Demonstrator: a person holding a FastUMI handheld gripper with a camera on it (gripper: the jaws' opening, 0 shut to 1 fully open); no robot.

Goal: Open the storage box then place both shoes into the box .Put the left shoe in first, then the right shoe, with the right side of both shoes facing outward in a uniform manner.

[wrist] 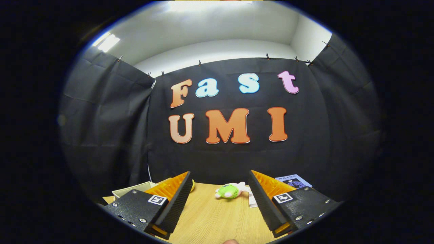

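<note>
Box (134, 190) half-hidden (behind jaws)

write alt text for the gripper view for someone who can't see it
The claw is open over a wooden table, holding nothing. Beyond its fingers lies a small green and white plush toy, with a pale box off to one side and a black cloth wall behind.

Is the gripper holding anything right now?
No, the gripper is open, with only bare table between its fingers and a green plush toy beyond them.

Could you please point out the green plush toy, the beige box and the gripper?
Green plush toy (228, 191): gripper view, green body.
Beige box (134, 189): gripper view, front rim.
Gripper (218, 200): gripper view, midway between open fingers.
</note>
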